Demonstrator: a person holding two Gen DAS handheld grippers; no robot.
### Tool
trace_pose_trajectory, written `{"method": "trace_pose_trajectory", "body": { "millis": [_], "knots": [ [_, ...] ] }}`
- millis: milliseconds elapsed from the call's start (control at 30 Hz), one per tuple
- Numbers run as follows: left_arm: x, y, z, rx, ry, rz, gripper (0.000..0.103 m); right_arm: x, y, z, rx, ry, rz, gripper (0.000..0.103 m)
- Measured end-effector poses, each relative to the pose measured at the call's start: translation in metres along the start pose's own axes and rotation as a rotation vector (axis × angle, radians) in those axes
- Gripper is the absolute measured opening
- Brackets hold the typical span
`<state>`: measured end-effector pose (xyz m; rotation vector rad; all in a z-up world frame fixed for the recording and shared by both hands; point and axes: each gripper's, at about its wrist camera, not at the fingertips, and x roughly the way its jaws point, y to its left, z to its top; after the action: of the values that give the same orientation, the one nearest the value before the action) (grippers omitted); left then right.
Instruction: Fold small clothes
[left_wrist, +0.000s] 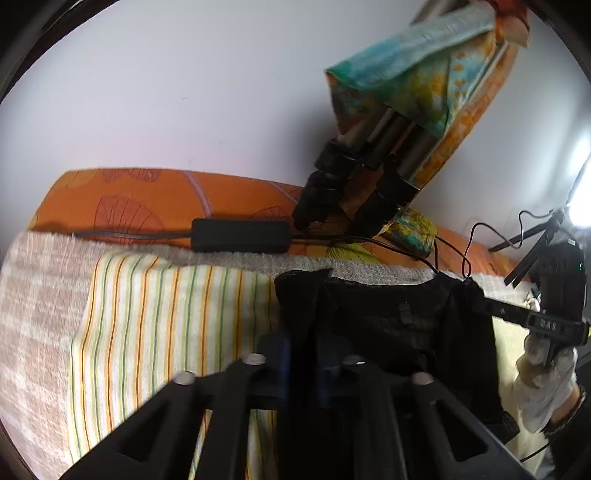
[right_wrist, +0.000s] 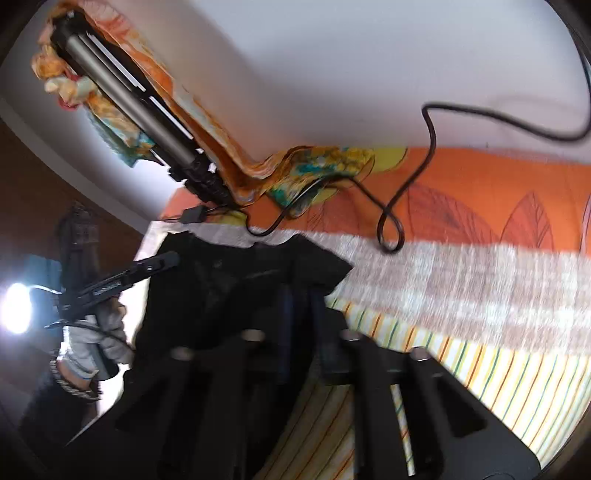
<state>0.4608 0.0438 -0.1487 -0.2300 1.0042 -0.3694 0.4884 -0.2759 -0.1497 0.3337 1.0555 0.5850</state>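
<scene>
Hanging between both grippers is a small black garment (left_wrist: 388, 325), held up just above a striped cloth (left_wrist: 166, 314) on the bed, mesh-like fabric, one edge drooping toward the cloth.

Left gripper (left_wrist: 301, 354) is pinching the garment's near corner, fingers drawn in on the fabric. Right gripper (right_wrist: 299, 306) is doing the same at the opposite corner; in the left view its fingers (left_wrist: 495, 308) are clamping the far edge, with a gloved hand (left_wrist: 546, 387) holding the handle.

Judgement: mid-fold, probably carrying one edge over or spreading the piece flat.

Risks:
- Thin slippery fabric, shallow pinch at corners, so a tug from either side is likely to pull it free.
- A black cable (right_wrist: 410, 192) is looping across the bed right behind the garment. A forward sweep could snag it and drag the power brick (left_wrist: 240, 236).
- Tripod legs (left_wrist: 354, 177) are standing close behind, draped in a bright patterned scarf (left_wrist: 417, 74). A high lift could bump them.
- Both views are motion-blurred, so exact grip depth is hard to read.

Surface: striped cloth is lying on a beige woven towel (left_wrist: 33, 314), over an orange leaf-print bedsheet (left_wrist: 129, 199). Soft, uneven base, so creases may not hold.

Room: plain white wall (left_wrist: 184, 92) behind, and a strong lamp (right_wrist: 16, 308) is glaring at the edge.
</scene>
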Motion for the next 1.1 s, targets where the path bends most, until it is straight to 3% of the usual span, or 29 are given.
{"method": "trace_pose_trajectory", "body": {
  "millis": [100, 233, 333, 400, 467, 500, 533, 867, 1100],
  "knots": [
    [0.0, -0.001, 0.004, 0.0, -0.012, -0.005, 0.001, -0.003, 0.001, 0.007, -0.011, -0.023, 0.005, 0.005],
    [-0.002, 0.003, 0.003, -0.008, -0.018, -0.011, 0.001, 0.004, -0.004, 0.006, -0.001, 0.015, -0.003, 0.006],
    [0.0, 0.007, 0.003, -0.029, -0.018, -0.019, 0.001, 0.003, -0.014, 0.007, 0.05, 0.013, 0.027, 0.031],
    [-0.004, 0.012, 0.003, -0.036, -0.017, -0.021, 0.001, 0.002, -0.018, 0.008, 0.075, 0.0, 0.047, 0.034],
    [-0.005, 0.01, 0.003, -0.028, -0.018, -0.016, 0.001, 0.003, -0.016, 0.01, 0.068, -0.007, 0.056, 0.029],
    [-0.005, 0.009, 0.003, -0.024, -0.02, -0.015, 0.001, 0.005, -0.012, 0.011, 0.05, -0.002, 0.052, 0.01],
    [-0.008, 0.008, 0.004, -0.024, -0.025, -0.019, 0.0, 0.005, -0.009, 0.011, 0.037, -0.001, 0.042, 0.008],
    [-0.05, -0.004, -0.001, -0.026, -0.08, -0.073, 0.0, -0.043, 0.025, 0.009, -0.039, -0.093, 0.088, 0.006],
    [-0.096, -0.021, -0.017, 0.002, -0.118, -0.107, 0.0, -0.089, 0.063, -0.014, -0.118, -0.118, 0.115, 0.006]
  ]
}}
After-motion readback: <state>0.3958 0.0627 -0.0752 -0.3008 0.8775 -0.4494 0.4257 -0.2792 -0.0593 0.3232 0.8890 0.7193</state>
